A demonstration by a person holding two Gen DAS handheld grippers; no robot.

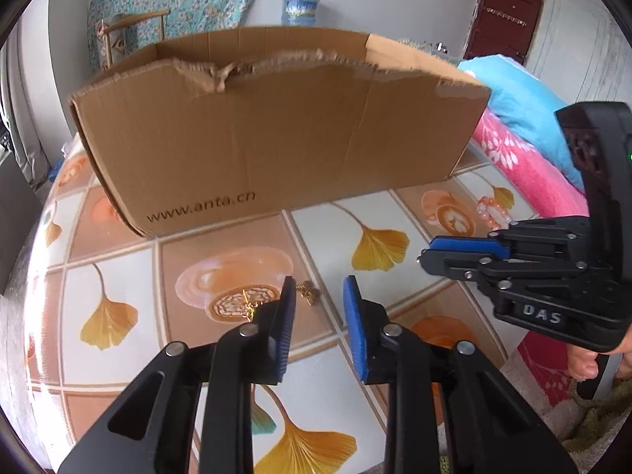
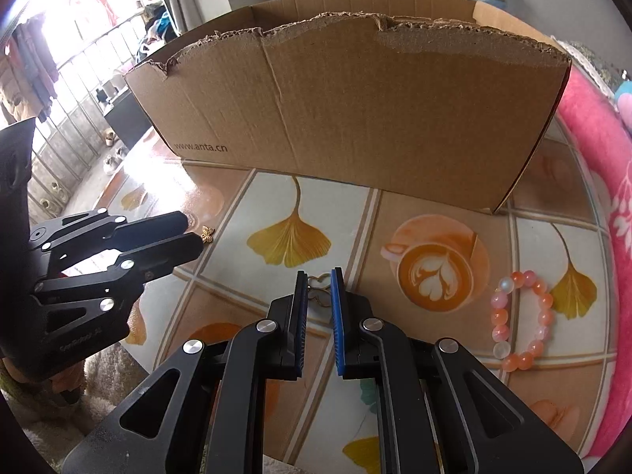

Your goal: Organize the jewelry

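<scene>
Your right gripper (image 2: 319,276) pinches a gold clover piece (image 2: 319,292); your left gripper (image 1: 319,284) stands narrowly spread, the butterfly charm (image 1: 308,291) just ahead. The bead bracelet (image 2: 521,320) still waits outside the cardboard box (image 2: 347,110).

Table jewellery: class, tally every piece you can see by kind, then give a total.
Pink and orange bead bracelet: 1
Gold butterfly charm: 1
Gold heart-outline piece, between the right tongs: 1
Gold chain, partly hidden by the left tongs: 1
Total: 4
</scene>
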